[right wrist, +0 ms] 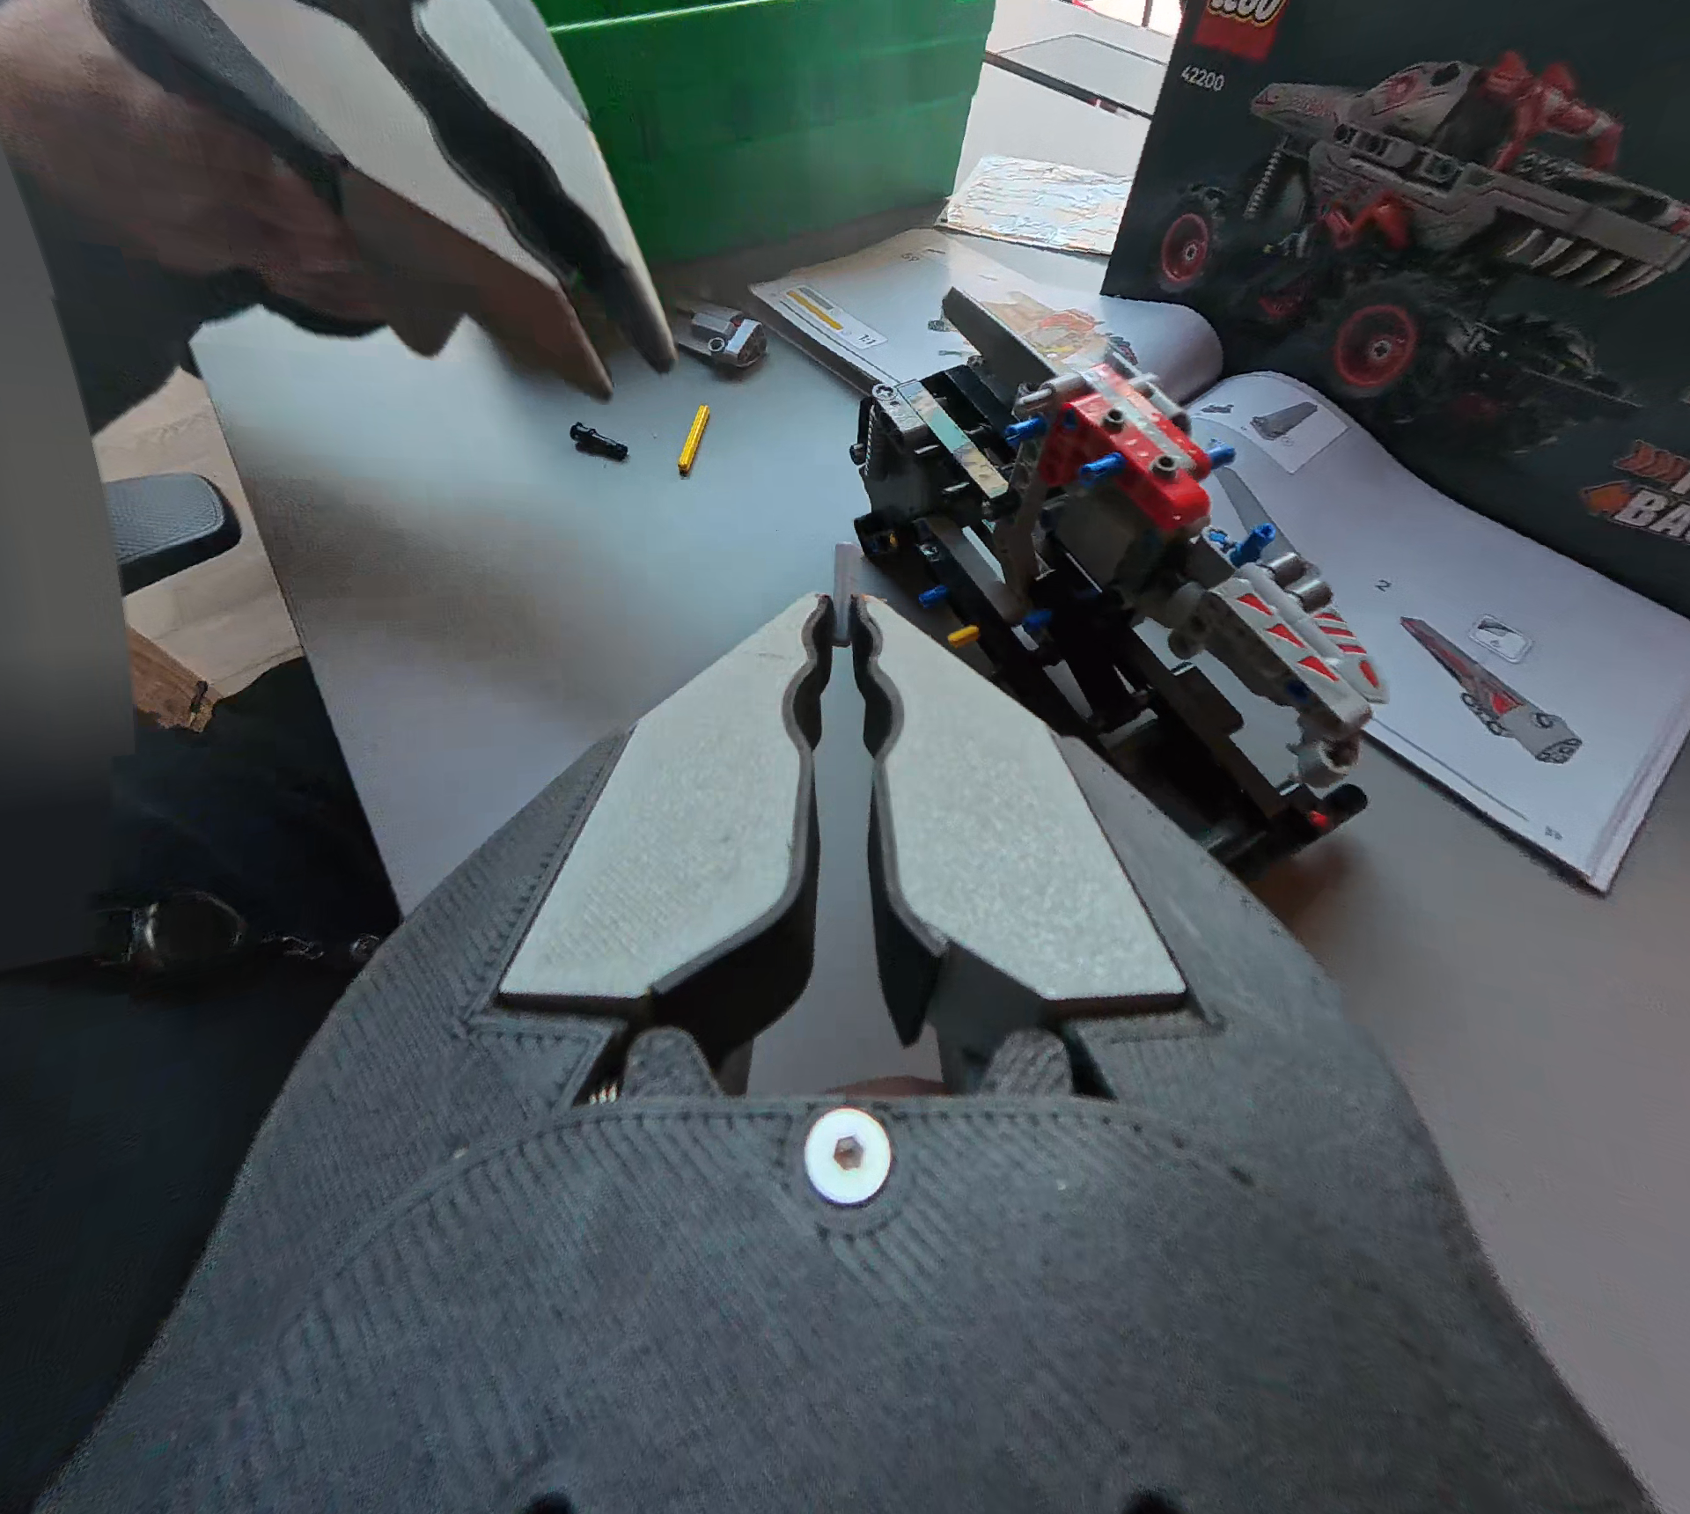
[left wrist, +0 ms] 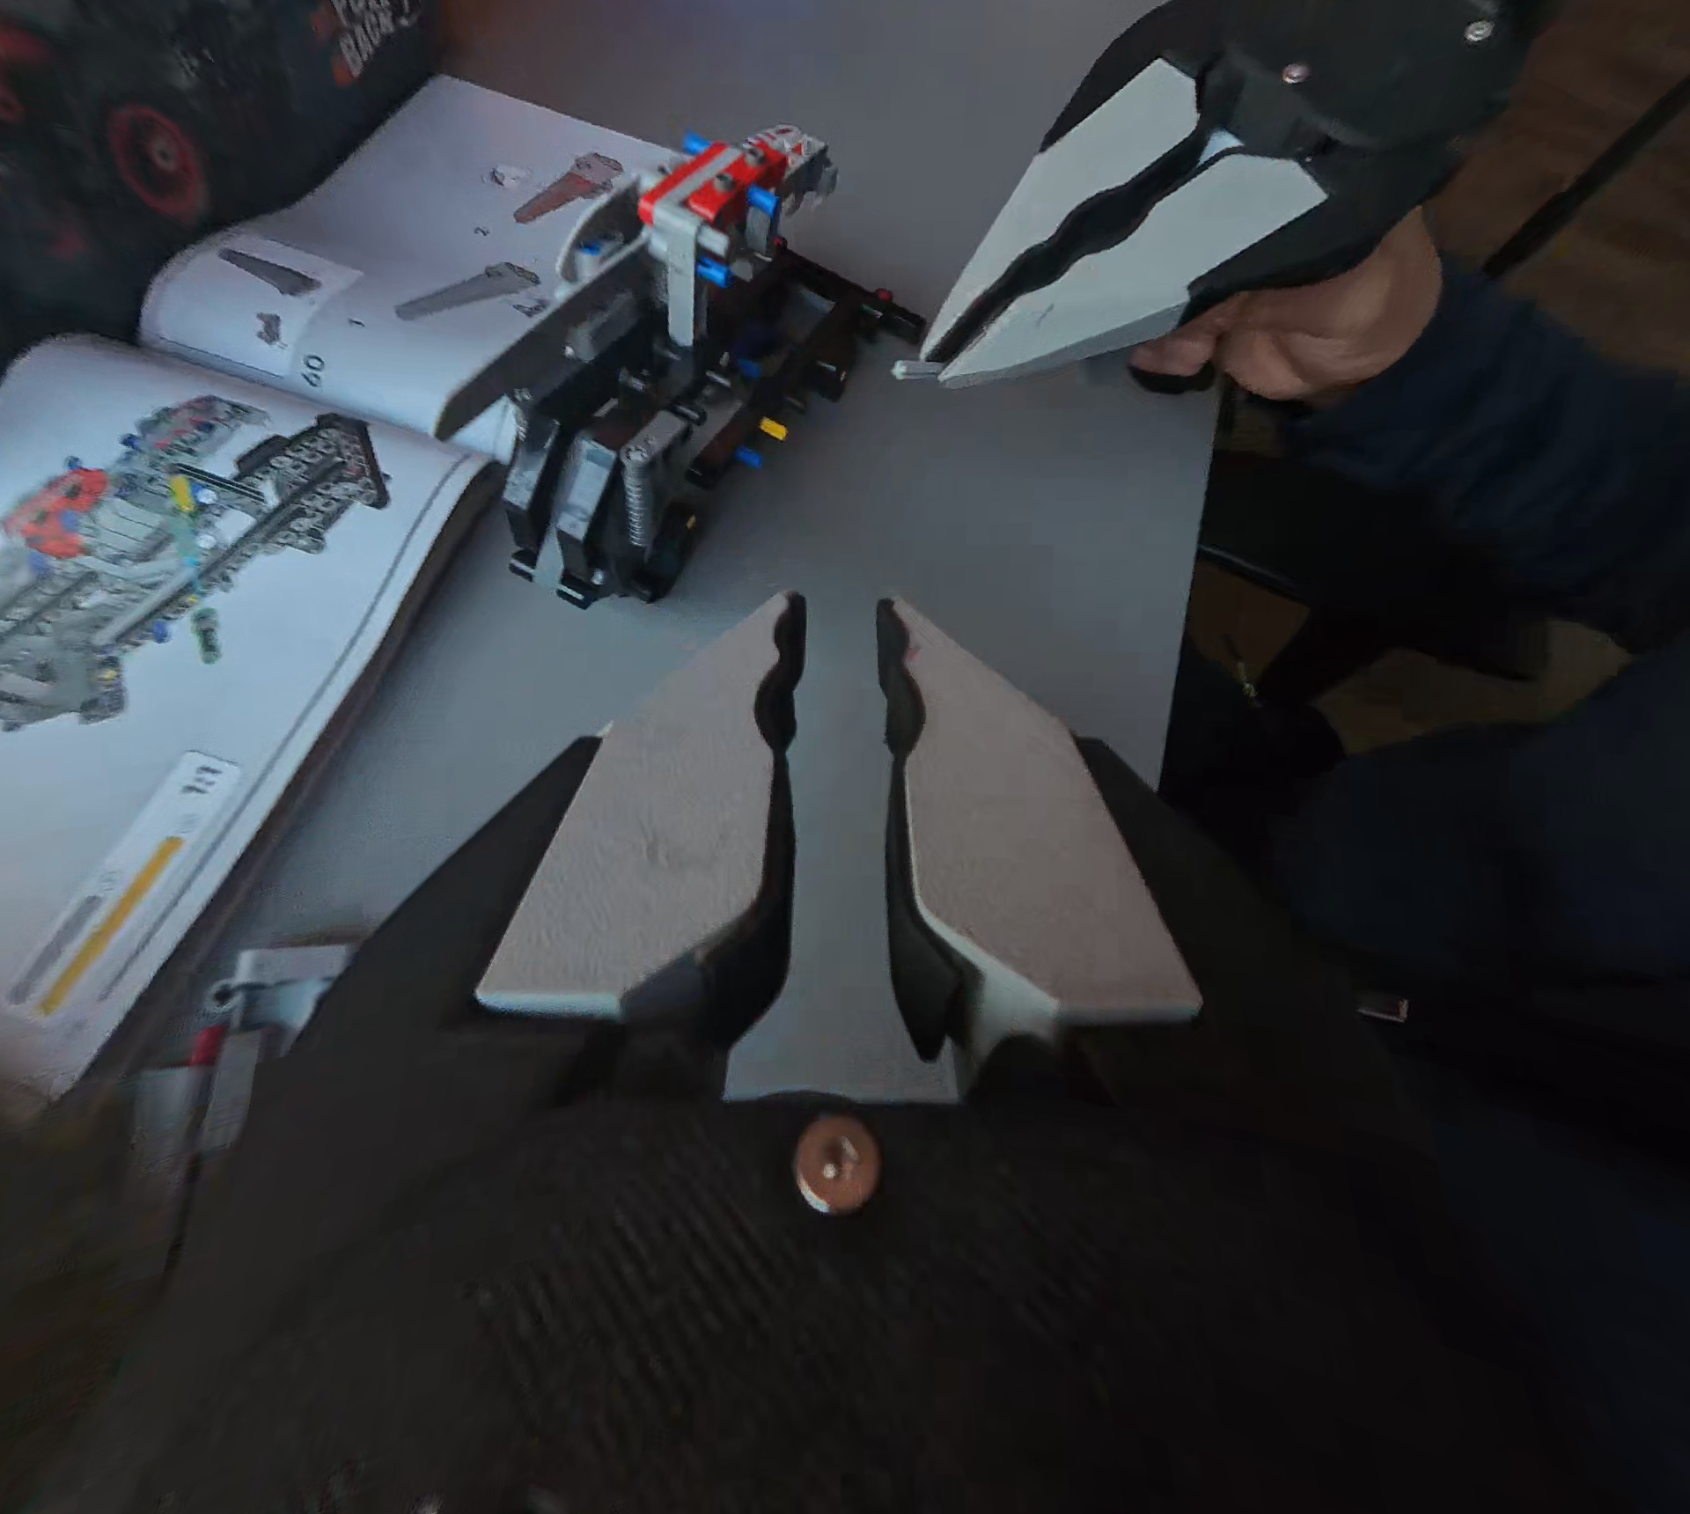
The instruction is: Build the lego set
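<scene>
Nearest, the left claw (left wrist: 839,610) hovers open and empty over the desk (left wrist: 1006,519) before the half-built truck (left wrist: 677,363), while the right claw (right wrist: 843,618) pinches a small grey pin (right wrist: 841,588), which next, I judge, needs careful lining-up with a frame hole.

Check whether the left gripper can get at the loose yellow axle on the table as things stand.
Probably yes. The left gripper is open and empty, its tips just short of the yellow axle. Only bare table and a black pin lie nearby.
</scene>
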`<state>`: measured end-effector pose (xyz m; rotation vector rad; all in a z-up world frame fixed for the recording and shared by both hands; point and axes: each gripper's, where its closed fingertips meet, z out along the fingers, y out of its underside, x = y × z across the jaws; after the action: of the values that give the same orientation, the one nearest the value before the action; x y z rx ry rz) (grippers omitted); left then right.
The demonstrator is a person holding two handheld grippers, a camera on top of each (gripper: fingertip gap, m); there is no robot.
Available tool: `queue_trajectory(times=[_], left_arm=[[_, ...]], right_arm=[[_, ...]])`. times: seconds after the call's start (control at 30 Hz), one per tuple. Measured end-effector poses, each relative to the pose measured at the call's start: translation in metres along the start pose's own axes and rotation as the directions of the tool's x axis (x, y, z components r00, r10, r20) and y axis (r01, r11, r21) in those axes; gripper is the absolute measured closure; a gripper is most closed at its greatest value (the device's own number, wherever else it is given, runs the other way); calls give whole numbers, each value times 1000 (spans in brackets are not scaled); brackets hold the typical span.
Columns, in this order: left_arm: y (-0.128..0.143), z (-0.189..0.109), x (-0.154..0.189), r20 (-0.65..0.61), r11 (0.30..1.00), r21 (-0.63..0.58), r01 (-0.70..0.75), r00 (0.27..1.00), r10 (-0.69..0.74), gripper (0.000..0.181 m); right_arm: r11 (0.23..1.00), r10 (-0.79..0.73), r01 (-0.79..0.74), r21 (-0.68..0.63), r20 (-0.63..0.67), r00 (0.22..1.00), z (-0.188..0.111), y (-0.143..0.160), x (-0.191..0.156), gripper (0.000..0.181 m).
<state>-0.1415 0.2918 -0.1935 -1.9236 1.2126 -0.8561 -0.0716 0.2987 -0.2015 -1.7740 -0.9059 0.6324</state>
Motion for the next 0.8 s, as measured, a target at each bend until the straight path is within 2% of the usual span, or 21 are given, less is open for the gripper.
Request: queue_trajectory(times=[0.03, 0.2, 0.33, 0.4, 0.53, 0.8], left_arm=[[6, 6, 0, -19, 1000, 3, 8, 1000, -8, 173], [16, 18, -11, -37, 999, 26, -21, 999, 22, 174], [18, 15, -13, -79, 997, 55, -47, 996, 52, 166], [24, 15, -21, -54, 998, 50, -37, 998, 39, 166], [27, 10, -20, -54, 997, 67, -41, 998, 45, 173], [27, 14, -13, -153, 995, 59, 77, 986, -67, 169]], right_arm=[[1000, -3, 3, 1, 1, 1000, 4, 0, -3, 181], [998, -65, 65, -13, 13, 998, 29, -1, -22, 181], [998, -6, 10, -60, 57, 998, 48, 1, -32, 181], [997, -1, 6, -83, 64, 998, 54, 3, -33, 181], [994, -44, 47, -97, 34, 998, 56, 6, -34, 180], [975, -198, 191, -114, -57, 978, 57, 6, -37, 181]])
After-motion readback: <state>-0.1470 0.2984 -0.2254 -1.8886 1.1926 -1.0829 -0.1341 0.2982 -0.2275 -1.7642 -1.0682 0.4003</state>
